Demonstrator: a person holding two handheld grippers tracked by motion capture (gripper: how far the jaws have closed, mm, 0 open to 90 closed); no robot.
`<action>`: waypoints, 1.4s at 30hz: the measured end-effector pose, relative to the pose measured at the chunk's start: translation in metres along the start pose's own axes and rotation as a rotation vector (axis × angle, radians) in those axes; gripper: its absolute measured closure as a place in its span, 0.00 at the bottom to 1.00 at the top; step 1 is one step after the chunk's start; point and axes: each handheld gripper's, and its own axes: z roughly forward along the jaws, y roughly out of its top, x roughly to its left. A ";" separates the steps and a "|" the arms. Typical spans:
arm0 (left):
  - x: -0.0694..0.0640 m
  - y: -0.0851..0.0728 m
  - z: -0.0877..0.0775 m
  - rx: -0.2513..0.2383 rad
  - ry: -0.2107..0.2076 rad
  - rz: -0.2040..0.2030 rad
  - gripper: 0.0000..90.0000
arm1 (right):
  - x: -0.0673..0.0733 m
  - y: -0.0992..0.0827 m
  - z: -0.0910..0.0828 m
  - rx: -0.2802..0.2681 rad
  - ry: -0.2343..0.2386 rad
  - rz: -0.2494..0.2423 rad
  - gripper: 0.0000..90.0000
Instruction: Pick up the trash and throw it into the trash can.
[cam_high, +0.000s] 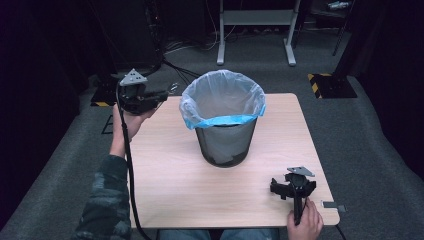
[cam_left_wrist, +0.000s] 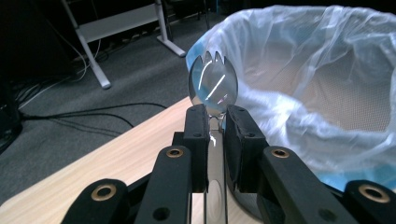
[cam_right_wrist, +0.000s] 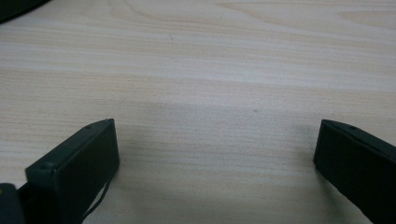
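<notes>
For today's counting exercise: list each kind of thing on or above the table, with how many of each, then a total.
Mesh bin with plastic liner: 1
Metal spork: 1
Grippers: 2, left gripper, right gripper
Total: 4

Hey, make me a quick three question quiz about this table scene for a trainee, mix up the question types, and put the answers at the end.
1. True or false: the left gripper is shut on a spork.
2. Multiple choice: where does the lined bin stand? A) on the floor B) near the middle of the table C) at the table's near right corner
3. Fill in: the right gripper has its jaws ____ over bare wood.

Key:
1. True; its jaws clamp the handle below the tined bowl.
2. B
3. open, with nothing between them
</notes>
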 end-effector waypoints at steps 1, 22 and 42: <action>-0.002 0.003 0.001 -0.006 -0.004 0.002 0.88 | 0.000 0.000 0.000 0.000 0.000 0.000 0.00; -0.027 0.053 0.025 0.014 -0.061 0.084 0.88 | 0.000 0.000 0.000 -0.002 -0.002 0.001 0.00; -0.066 0.075 0.073 0.014 -0.139 0.109 0.88 | 0.000 0.000 0.000 -0.003 -0.003 0.002 0.00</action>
